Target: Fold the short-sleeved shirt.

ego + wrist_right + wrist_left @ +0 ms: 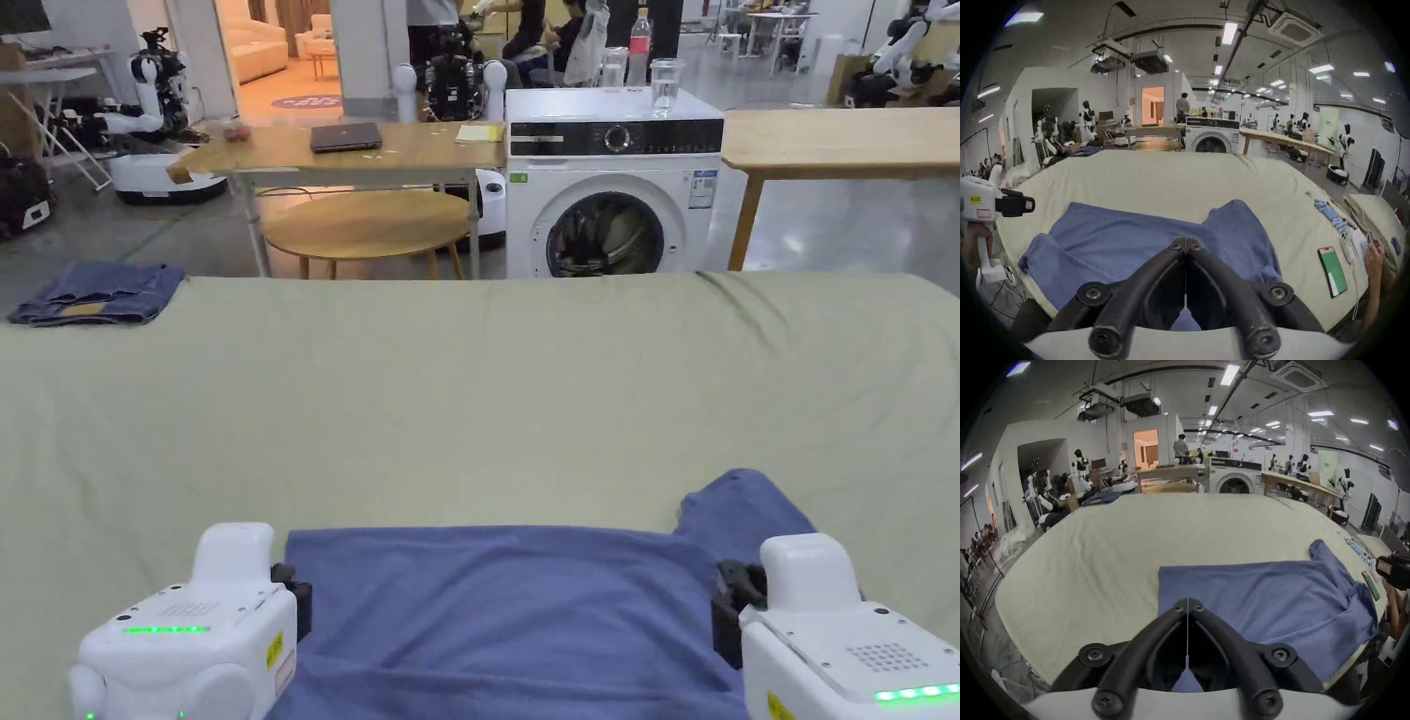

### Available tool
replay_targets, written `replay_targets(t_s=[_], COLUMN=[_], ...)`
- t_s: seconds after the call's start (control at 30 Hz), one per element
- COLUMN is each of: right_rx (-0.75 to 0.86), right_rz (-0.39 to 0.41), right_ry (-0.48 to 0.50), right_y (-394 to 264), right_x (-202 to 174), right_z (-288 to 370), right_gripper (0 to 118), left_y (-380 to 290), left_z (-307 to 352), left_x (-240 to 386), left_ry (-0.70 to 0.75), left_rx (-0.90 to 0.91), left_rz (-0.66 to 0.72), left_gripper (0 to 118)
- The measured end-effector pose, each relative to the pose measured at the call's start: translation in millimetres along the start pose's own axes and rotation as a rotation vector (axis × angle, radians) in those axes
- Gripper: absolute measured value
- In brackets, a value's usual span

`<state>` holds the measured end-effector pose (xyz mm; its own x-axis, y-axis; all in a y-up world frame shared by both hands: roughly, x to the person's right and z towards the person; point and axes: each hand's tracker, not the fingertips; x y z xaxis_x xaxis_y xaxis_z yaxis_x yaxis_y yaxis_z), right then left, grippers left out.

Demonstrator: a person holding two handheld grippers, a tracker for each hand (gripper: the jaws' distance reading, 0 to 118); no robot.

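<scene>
L gripper point(1188, 603) and R gripper point(1186, 242), jaws closed w/ nothing between them, are hovering over the shirt's point(506, 609) near edge; shirt is lying flat on the sheet point(469, 394), washer point(614, 187) far beyond.

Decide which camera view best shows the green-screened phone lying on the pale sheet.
The right gripper view: the green-screened phone lies whole, face up, near the blue short-sleeved shirt. The left gripper view catches it edge-on at the picture's margin.
</scene>
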<state>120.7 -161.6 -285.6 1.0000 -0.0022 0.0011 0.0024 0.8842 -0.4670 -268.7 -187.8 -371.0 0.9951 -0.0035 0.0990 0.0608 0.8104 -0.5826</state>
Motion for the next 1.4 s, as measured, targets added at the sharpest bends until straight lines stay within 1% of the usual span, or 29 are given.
replay_targets(t_s=[0.1,0.13,0.17,0.2,0.23,0.3,0.37,0.47,0.53,0.6,0.63,0.67,0.7,0.73,0.77,0.8,0.83,0.9,0.93,1.0,1.07,1.1,1.13,1.17,1.2,1.23,1.33,1.37,1.4], right_rx=[-0.027,-0.036,-0.045,-0.056,-0.062,-0.081,-0.097,-0.136,-0.17,-0.2,-0.217,-0.235,-0.255,-0.278,-0.298,-0.33,-0.369,-0.37,-0.4,-0.447,-0.537,-0.513,-0.457,-0.428,-0.415,-0.414,-0.388,-0.343,-0.304], right_rz=[-0.008,-0.01,-0.011,-0.011,-0.013,-0.018,-0.023,-0.02,-0.017,-0.021,-0.032,-0.043,-0.057,-0.078,-0.086,-0.097,-0.086,-0.051,-0.026,-0.009,-0.033,-0.065,-0.031,-0.034,-0.04,-0.016,0.006,0.022,0.02], right_ry=[-0.006,-0.008,-0.009,-0.015,-0.019,-0.027,-0.04,-0.077,-0.106,-0.141,-0.154,-0.17,-0.174,-0.159,-0.142,-0.131,-0.148,-0.152,-0.155,-0.137,-0.139,-0.096,-0.137,-0.087,-0.064,-0.048,-0.054,-0.063,-0.053], right_y=[-3,-2,-1,-5,-4,-3,-4,-4,0,4,8,11,14,5,6,5,3,2,1,-2,-7,-8,-1,1,2,3,13,19,25], right_x=[5,8,11,10,14,22,31,54,74,95,109,120,134,152,162,171,176,180,181,179,178,176,164,162,158,153,145,143,141], right_z=[-16,-22,-27,-33,-38,-47,-54,-69,-81,-93,-104,-113,-126,-149,-163,-180,-197,-220,-232,-247,-256,-252,-232,-225,-219,-216,-201,-190,-177], right_gripper=[0,0,0,0,0,0,0,0,0,0,0,0,4,23,57,103,116,115,115,114,98,88,62,25,0,0,0,0,0], left_y=[8,12,16,23,26,36,44,49,47,41,41,43,46,49,49,52,53,55,58,60,62,61,61,60,59,59,56,56,56], left_z=[-31,-42,-55,-78,-95,-125,-154,-195,-211,-219,-216,-210,-203,-195,-188,-174,-166,-154,-147,-140,-136,-134,-133,-132,-138,-137,-129,-119,-108], left_x=[-10,-10,-13,-16,-19,-20,-20,-19,-17,-12,-11,-12,-11,-8,-4,2,5,9,12,15,17,18,19,19,15,16,14,12,10], left_ry=[0.014,0.036,0.054,0.053,0.046,0.047,0.082,0.091,0.07,0.039,0.055,0.035,-0.036,-0.046,-0.026,-0.026,-0.032,-0.034,-0.034,-0.035,-0.036,-0.033,-0.032,-0.031,-0.033,-0.035,-0.032,-0.033,-0.034], left_rx=[-0.035,-0.05,-0.068,-0.131,-0.172,-0.154,-0.2,-0.242,-0.277,-0.323,-0.303,-0.296,-0.299,-0.283,-0.257,-0.245,-0.233,-0.207,-0.203,-0.19,-0.188,-0.187,-0.188,-0.188,-0.187,-0.186,-0.177,-0.16,-0.135], left_rz=[0.0,-0.016,-0.03,-0.034,-0.034,-0.038,-0.063,-0.07,-0.074,-0.114,-0.11,-0.118,-0.12,-0.135,-0.175,-0.192,-0.179,-0.186,-0.189,-0.191,-0.194,-0.198,-0.2,-0.197,-0.191,-0.189,-0.187,-0.176,-0.17], left_gripper=[1,26,67,112,118,118,118,116,114,98,96,90,67,44,15,0,0,0,0,0,0,0,0,0,0,0,0,0,0])
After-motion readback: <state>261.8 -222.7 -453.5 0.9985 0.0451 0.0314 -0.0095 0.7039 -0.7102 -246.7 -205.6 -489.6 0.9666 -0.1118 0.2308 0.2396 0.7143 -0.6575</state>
